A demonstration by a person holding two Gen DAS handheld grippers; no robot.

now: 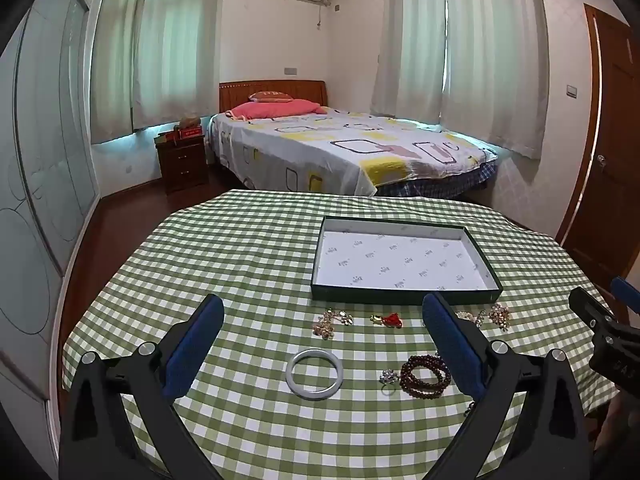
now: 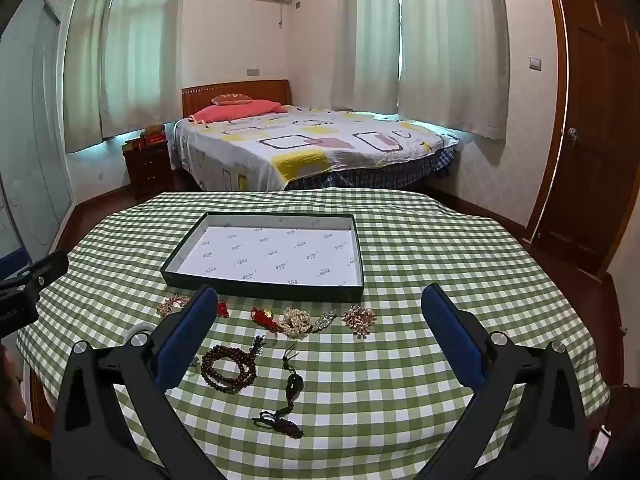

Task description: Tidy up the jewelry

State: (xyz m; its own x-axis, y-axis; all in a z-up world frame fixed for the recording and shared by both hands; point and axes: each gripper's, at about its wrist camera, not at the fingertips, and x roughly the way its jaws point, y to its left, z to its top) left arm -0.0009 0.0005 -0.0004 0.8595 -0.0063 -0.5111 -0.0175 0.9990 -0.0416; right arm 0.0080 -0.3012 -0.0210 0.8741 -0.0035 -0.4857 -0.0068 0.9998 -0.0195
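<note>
Bedroom, checked tablecloth (image 1: 248,264); empty tray (image 1: 404,294) mid-cloth. Left gripper (image 1: 320,338), right gripper (image 2: 316,330) both spread wide, nothing held. Risk: bead bracelet (image 2: 229,368) w/ loose loops snags, drags neighbours.

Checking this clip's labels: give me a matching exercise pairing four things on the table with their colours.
Things:
1. bangle
2. bead bracelet
3. box
4. tablecloth

Colours:
A. green and white checks
B. dark outside, white lining
C. pale, whitish
D. dark reddish brown

Pairs: 1-C, 2-D, 3-B, 4-A
</note>
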